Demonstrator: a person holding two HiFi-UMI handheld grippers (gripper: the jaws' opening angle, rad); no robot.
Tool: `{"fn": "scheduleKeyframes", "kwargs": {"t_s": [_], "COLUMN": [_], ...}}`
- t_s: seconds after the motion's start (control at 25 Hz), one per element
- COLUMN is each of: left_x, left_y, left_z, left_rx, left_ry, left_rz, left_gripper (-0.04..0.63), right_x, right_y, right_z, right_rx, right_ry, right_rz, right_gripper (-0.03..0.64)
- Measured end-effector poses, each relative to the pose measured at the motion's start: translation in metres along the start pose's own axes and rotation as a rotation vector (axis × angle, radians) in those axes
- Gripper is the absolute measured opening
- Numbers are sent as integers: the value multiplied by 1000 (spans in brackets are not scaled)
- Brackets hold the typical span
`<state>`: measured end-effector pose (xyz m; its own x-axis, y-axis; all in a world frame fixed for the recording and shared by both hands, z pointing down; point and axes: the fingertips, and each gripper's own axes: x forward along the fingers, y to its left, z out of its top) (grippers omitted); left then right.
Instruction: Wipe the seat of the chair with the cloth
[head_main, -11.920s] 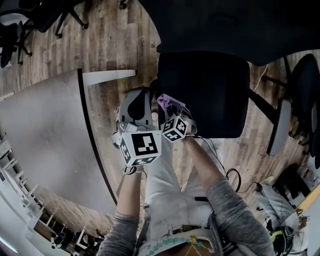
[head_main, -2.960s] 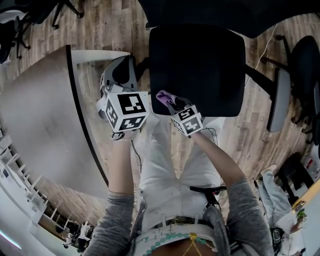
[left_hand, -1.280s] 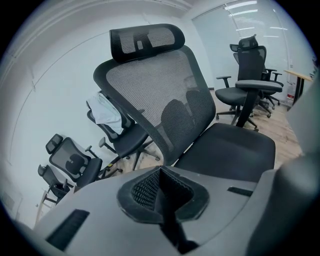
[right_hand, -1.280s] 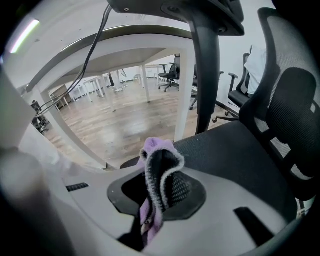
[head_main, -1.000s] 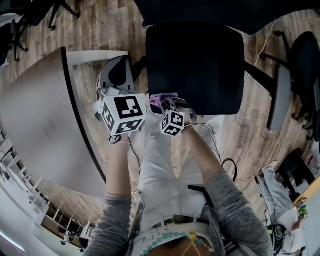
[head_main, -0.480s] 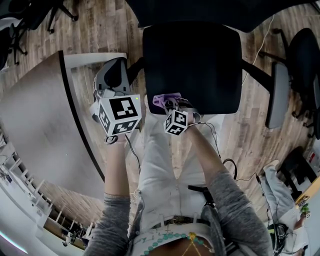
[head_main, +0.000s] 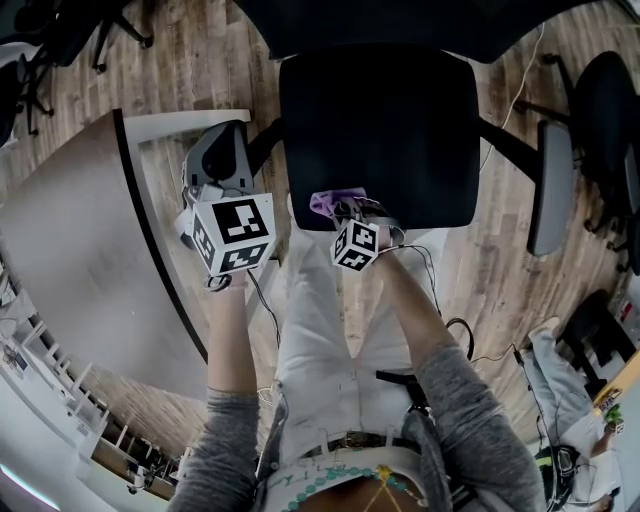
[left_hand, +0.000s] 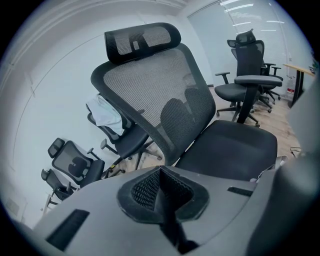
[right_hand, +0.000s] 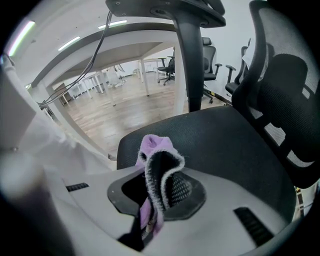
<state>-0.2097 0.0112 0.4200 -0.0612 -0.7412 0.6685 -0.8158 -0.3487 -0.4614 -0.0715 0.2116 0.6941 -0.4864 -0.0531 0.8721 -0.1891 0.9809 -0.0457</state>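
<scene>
The right gripper (right_hand: 152, 202) pinches a fuzzy purple cloth (right_hand: 151, 145), folded over, dark inside, at the lower edge of the black seat (head_main: 375, 130). The left gripper (left_hand: 162, 195) is pressed together on nothing.

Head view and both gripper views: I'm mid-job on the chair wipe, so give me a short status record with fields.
right gripper: shut on the purple cloth
cloth position: at the near edge of the seat, toward the person's left; contact with the seat cannot be told
left gripper: jaws together, nothing between them, held off the seat's left side
seat surface: black, nothing else lying on it
backrest: mesh, upright behind the seat
</scene>
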Motion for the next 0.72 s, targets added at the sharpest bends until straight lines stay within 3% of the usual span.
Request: {"fn": "scheduleKeyframes", "kwargs": {"t_s": [0.44,0.72], "left_x": [-1,-1], "left_y": [-1,-1], "left_z": [1,1], "left_rx": [-1,0], "left_ry": [-2,0], "left_rz": [-1,1], "left_gripper": [-2,-2], "right_x": [-7,-13], "right_y": [-6,-9], "right_z": [-17,-34], "right_rx": [-52,-32], "right_ry": [20,42], "right_rz": [0,-9], "right_gripper": [52,52]}}
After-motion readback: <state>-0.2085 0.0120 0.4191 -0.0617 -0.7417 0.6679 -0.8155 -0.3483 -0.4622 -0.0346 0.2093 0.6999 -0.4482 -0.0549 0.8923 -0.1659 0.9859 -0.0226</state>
